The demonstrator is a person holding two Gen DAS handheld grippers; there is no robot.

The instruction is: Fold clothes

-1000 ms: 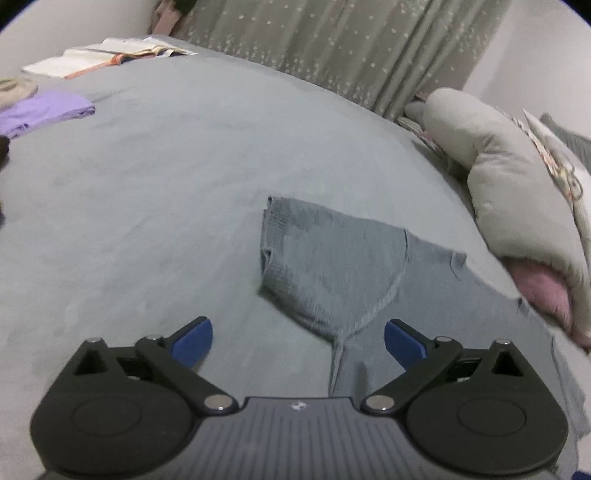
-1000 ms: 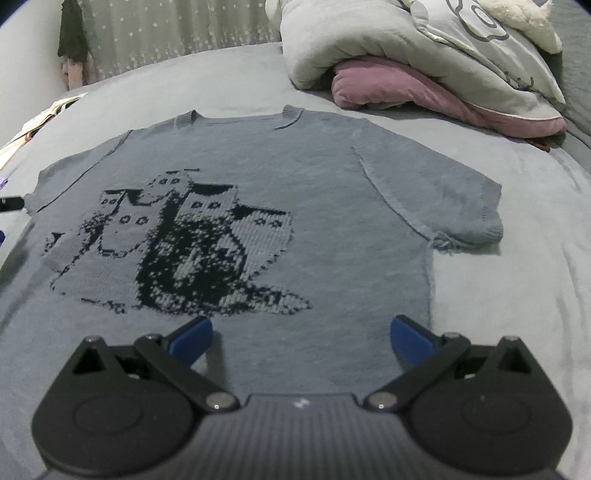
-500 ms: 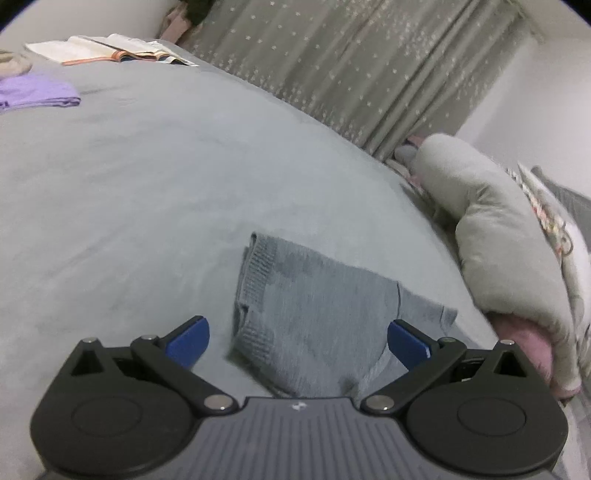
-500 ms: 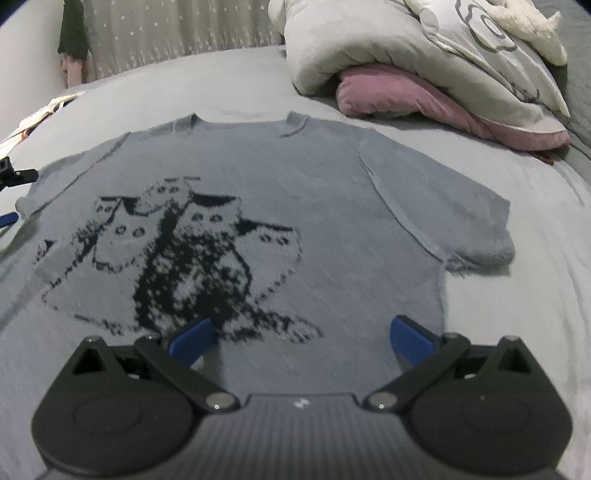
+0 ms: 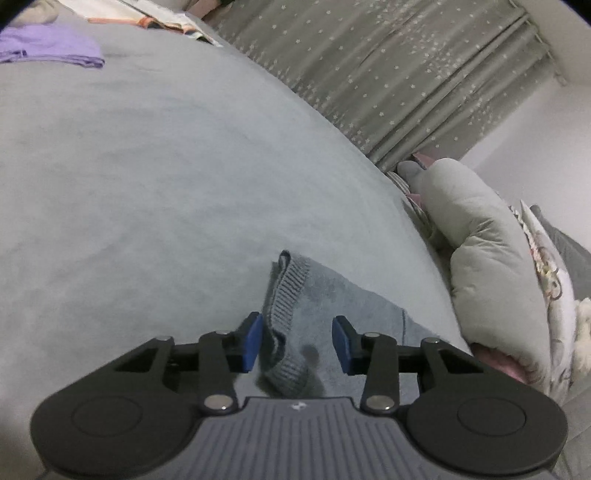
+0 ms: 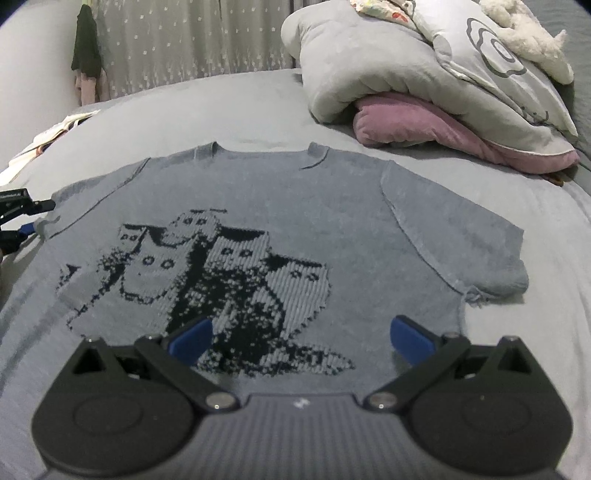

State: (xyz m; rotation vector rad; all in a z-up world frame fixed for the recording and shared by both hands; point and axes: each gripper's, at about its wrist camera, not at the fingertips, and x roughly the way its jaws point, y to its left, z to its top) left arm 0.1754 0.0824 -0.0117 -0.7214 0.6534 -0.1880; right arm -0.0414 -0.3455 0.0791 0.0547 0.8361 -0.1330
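Note:
A grey-blue knit T-shirt [image 6: 332,206] with a black-and-white pattern lies flat, front up, on the grey bed sheet [image 5: 147,184]. Its left sleeve [image 5: 295,295] ends in a ribbed cuff that lies between the blue pads of my left gripper [image 5: 297,345]. The jaws are closing, and a gap still shows between the right-hand pad and the cloth. In the right wrist view the left gripper [image 6: 40,218] sits at the picture's left edge by that sleeve. My right gripper [image 6: 301,336] hangs open over the shirt's lower front, with nothing between its fingers.
A bunched pale duvet [image 6: 406,62] and a pink blanket [image 6: 424,122] lie beyond the shirt's collar on the right. A purple garment [image 5: 51,48] and an open book [image 5: 155,18] lie far across the bed. A starred curtain [image 5: 406,74] hangs behind.
My left gripper has come forward and down onto the sleeve cuff, and its jaws have narrowed from wide open to about half. The right gripper has edged slightly over the shirt.

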